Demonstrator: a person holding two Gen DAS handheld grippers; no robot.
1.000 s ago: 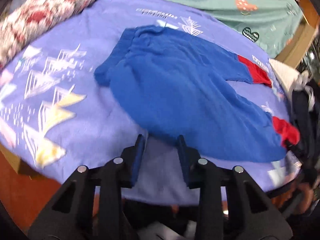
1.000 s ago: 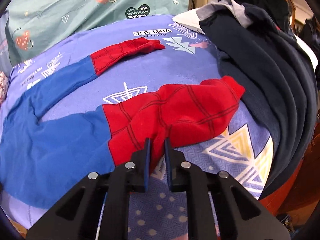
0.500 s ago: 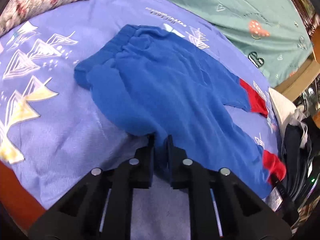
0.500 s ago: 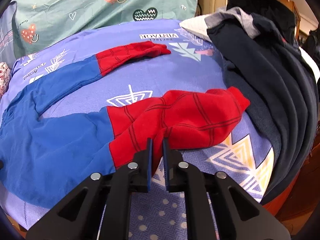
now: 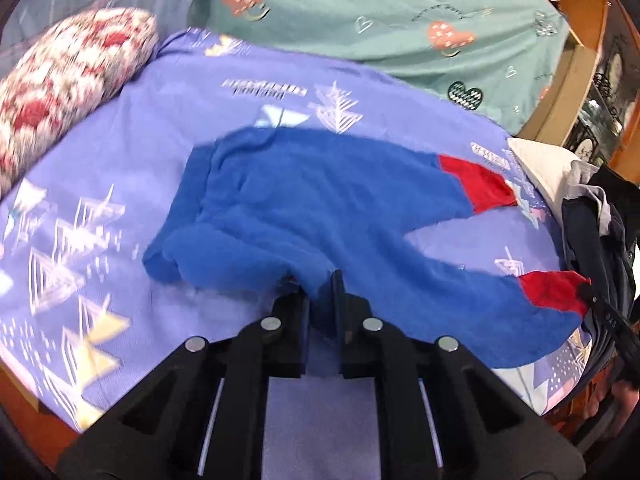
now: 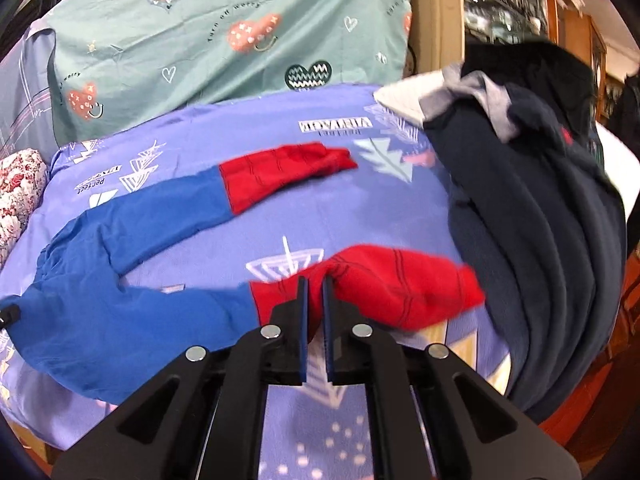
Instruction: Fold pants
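The pants lie spread on the purple sheet, waist left, red cuffs right, legs apart; no fold is made yet. The left gripper pinches the near blue edge by the waist; the right gripper pinches the near leg's red cuff. Judging by this, the near leg goes over the far leg next; every later fold remains.

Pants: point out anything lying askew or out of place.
The pants aren't flat: their legs splay apart in a V, and the waistband is rumpled. Both grippers pinch the near leg. A heap of dark clothes crowds the red cuffs.
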